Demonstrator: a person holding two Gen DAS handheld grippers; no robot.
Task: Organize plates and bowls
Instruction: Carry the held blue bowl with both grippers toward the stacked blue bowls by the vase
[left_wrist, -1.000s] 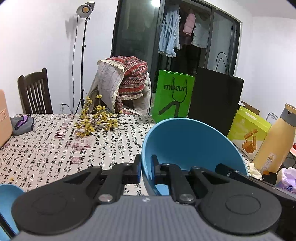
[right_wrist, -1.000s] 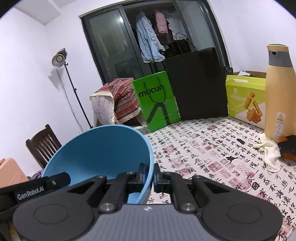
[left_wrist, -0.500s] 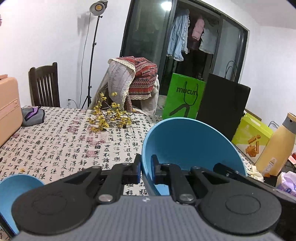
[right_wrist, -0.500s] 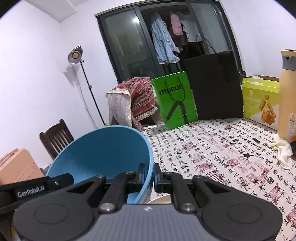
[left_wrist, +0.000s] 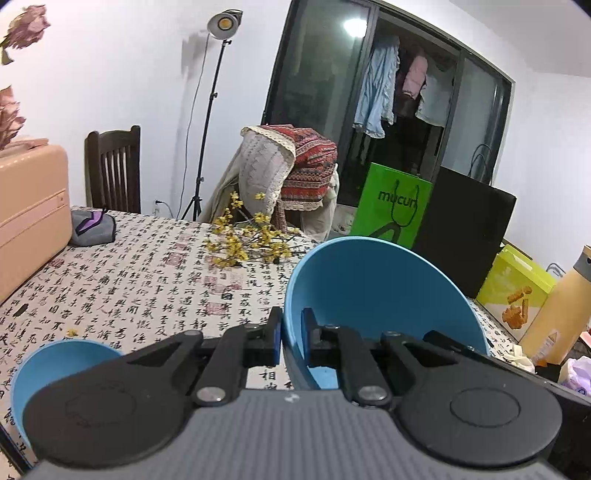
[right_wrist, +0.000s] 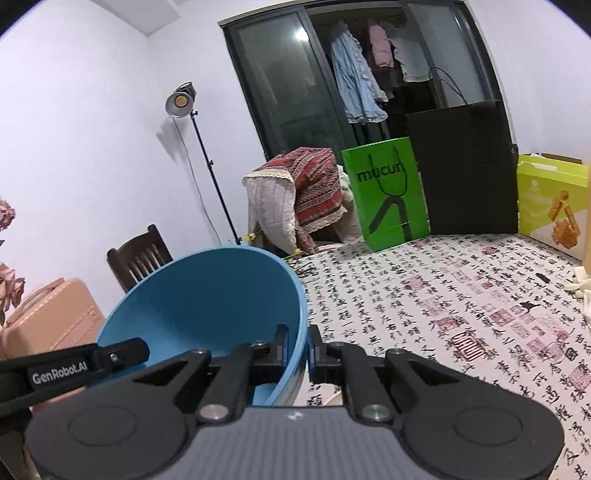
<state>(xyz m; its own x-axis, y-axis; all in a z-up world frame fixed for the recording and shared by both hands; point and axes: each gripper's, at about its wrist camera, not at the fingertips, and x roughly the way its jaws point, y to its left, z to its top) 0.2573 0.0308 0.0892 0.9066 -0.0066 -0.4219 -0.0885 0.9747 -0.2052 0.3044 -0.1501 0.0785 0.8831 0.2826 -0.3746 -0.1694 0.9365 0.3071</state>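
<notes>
Both tongs are closed on one large blue bowl (left_wrist: 380, 291): the left tongs (left_wrist: 291, 334) pinch its rim on one side, the right tongs (right_wrist: 307, 350) pinch the rim on the opposite side, and the bowl hangs between them above the worktop (right_wrist: 461, 295), tipped so its opening faces the cameras. Risk one: each grip is only a thin bite on a smooth, curved rim, so any pull apart or uneven twist between the two hands could let the rim slide out and drop the bowl. Risk two: a second, smaller blue bowl (left_wrist: 55, 365) sits on the worktop low at the left, just beside the left tongs; if nesting is intended, a tilted descent could strike its rim and knock it away. Risk three: farther off lie a yellow flower sprig (left_wrist: 247, 240), and a green bag (right_wrist: 386, 192) stands beyond; a wide swing could sweep the sprig.
</notes>
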